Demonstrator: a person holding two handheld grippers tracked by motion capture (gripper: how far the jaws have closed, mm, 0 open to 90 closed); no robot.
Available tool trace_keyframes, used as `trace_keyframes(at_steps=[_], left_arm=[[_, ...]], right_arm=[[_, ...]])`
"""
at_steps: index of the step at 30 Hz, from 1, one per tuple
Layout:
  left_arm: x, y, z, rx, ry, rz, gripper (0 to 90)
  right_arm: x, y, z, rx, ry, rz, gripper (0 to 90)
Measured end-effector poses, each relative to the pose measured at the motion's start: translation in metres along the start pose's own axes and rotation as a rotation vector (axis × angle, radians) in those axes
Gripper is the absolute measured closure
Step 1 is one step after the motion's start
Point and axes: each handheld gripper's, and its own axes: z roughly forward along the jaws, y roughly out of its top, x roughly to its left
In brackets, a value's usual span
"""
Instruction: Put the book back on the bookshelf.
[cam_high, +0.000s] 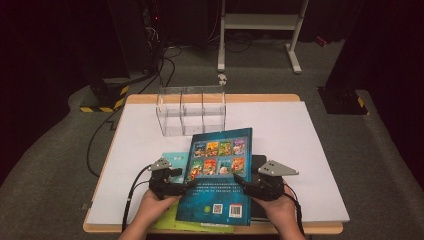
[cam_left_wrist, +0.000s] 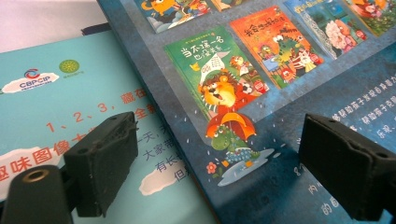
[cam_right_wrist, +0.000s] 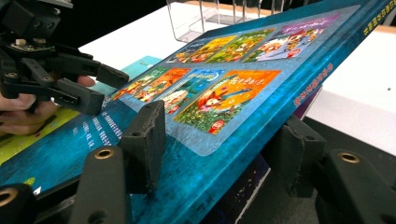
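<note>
A blue picture book (cam_high: 220, 172) lies back cover up, with rows of small cover pictures, and is tilted above the other books. My right gripper (cam_high: 240, 181) is shut on its right edge: in the right gripper view (cam_right_wrist: 224, 121) one jaw presses on the cover and the other sits under the spine. My left gripper (cam_high: 186, 184) is at the book's left edge. In the left gripper view (cam_left_wrist: 222, 133) its jaws stand wide apart, one over a teal book (cam_left_wrist: 70, 112) and one over the blue book (cam_left_wrist: 280, 116). From the right gripper view, the left gripper (cam_right_wrist: 109, 87) is open at that edge.
A clear acrylic divider box (cam_high: 192, 111) stands behind the books on the white table top (cam_high: 280, 125). Under the blue book lie a teal book (cam_high: 175, 159), a dark book (cam_high: 258, 162) and a green one (cam_high: 200, 224) at the table's front edge. A person's hands hold both grippers.
</note>
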Motion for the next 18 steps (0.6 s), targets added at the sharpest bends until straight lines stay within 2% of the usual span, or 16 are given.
trace_keyframes(at_steps=[6, 10, 14, 18], left_arm=[[0.003, 0.001, 0.000, -0.004, -0.035, -0.036, 8.9], [0.005, 0.005, 0.004, -0.012, -0.103, -0.090, 9.5], [0.007, 0.006, 0.007, -0.026, -0.140, -0.114, 6.5], [0.006, 0.007, 0.009, -0.025, -0.180, -0.116, 8.7]], right_arm=[[0.004, 0.002, -0.005, -0.026, 0.001, -0.032, 41.9], [0.007, 0.003, -0.009, -0.044, 0.000, -0.057, 42.3], [0.010, 0.005, -0.012, -0.061, 0.001, -0.084, 42.8], [0.011, 0.006, -0.013, -0.067, 0.002, -0.089, 42.9]])
